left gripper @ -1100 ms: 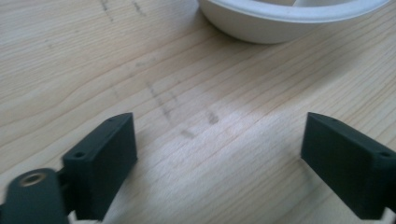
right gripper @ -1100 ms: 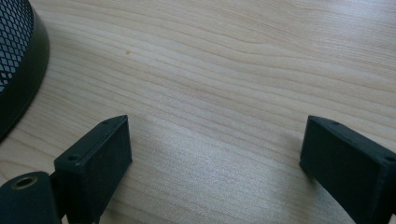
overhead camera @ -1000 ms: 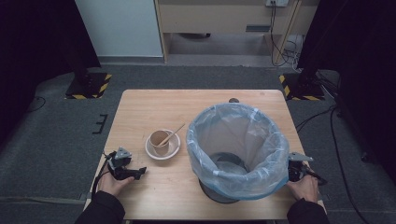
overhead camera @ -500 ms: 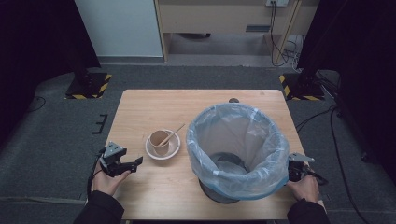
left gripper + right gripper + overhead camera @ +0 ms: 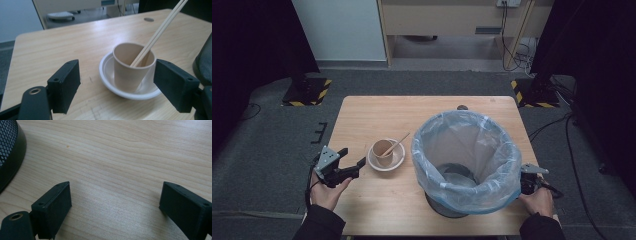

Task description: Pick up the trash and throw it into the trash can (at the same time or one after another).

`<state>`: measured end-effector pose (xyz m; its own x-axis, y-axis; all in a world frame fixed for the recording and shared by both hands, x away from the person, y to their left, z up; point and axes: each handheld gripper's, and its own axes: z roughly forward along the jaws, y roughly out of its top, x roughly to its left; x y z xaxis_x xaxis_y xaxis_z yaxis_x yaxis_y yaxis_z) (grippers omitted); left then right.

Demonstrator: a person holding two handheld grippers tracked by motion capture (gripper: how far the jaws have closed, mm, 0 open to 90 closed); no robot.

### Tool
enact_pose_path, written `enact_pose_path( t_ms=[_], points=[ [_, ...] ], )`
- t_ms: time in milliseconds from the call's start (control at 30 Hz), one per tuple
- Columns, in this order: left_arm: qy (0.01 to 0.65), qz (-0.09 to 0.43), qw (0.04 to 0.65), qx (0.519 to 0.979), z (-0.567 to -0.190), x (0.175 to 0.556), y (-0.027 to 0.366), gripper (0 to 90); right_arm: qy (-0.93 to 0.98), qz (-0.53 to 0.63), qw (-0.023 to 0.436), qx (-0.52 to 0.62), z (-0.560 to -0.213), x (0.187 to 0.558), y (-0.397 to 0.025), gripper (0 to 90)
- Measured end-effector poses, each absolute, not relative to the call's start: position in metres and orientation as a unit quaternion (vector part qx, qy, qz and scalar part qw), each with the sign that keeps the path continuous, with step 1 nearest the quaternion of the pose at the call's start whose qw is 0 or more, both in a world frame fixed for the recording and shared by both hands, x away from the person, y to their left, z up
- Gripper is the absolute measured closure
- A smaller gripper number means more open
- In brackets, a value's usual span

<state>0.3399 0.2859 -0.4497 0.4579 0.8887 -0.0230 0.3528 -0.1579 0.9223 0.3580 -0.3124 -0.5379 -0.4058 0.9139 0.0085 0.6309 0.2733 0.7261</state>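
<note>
A tan paper cup (image 5: pixel 382 148) (image 5: pixel 132 66) stands in a white bowl (image 5: pixel 395 161) (image 5: pixel 110 82) left of centre on the table, with wooden chopsticks (image 5: pixel 395 144) (image 5: pixel 160 27) leaning out of it. My left gripper (image 5: pixel 352 163) (image 5: pixel 122 87) is open just left of the bowl, its jaws pointing at the cup with a gap between. My right gripper (image 5: pixel 528 180) (image 5: pixel 115 205) is open low over bare wood at the table's right edge, beside the bin (image 5: pixel 464 160).
The large mesh waste bin with a pale blue plastic liner takes up the right half of the wooden table (image 5: pixel 422 112); its black base (image 5: pixel 10 152) is at the left of the right gripper view. A small round dark disc (image 5: pixel 462 107) lies near the far edge.
My left gripper has lifted and moved forward toward the bowl, its jaws now pointing at the cup. The right gripper has stayed in place.
</note>
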Motion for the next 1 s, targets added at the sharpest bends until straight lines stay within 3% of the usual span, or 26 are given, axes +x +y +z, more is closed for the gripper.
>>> enact_pose_path(
  t_ms=[1000],
  points=[
    [0.372,0.306,0.554,0.679,-0.402,0.365,0.233,22.7,0.771,0.334,0.212,0.5,-0.538,0.358,-0.312,10.1]
  ],
)
